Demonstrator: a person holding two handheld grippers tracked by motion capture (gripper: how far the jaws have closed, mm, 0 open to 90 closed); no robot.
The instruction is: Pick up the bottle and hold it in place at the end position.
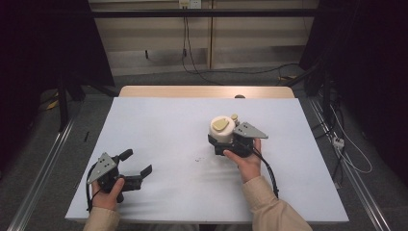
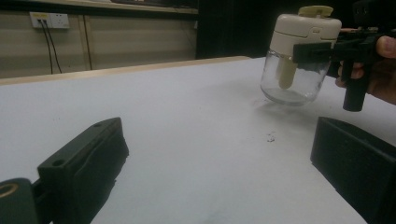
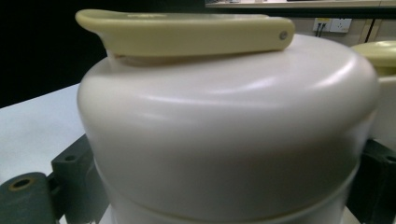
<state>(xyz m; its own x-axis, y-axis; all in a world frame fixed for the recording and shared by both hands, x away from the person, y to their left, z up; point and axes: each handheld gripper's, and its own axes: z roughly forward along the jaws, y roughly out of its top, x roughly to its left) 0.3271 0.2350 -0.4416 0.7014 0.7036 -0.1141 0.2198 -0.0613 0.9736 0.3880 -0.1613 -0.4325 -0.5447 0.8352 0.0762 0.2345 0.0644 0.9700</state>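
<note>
A glass jar (image 1: 222,129) with a cream lid and a pale yellow flip handle (image 3: 187,32) is right of the table's middle. My right gripper (image 1: 223,142) is shut on it just under the lid, with a black jaw on each side of the jar (image 3: 224,140). In the left gripper view the jar (image 2: 299,60) has clear, rounded glass below the lid; I cannot tell whether it touches the table. My left gripper (image 1: 138,162) is low at the front left, open, with nothing between its jaws (image 2: 219,158). It points toward the jar from some way off.
A white sheet (image 1: 159,125) covers the table, and a wooden strip (image 1: 207,91) shows at the far edge. A few dark specks (image 1: 198,159) lie on the sheet near the middle. Cables (image 1: 192,62) run over the floor behind, and dark stands flank the table.
</note>
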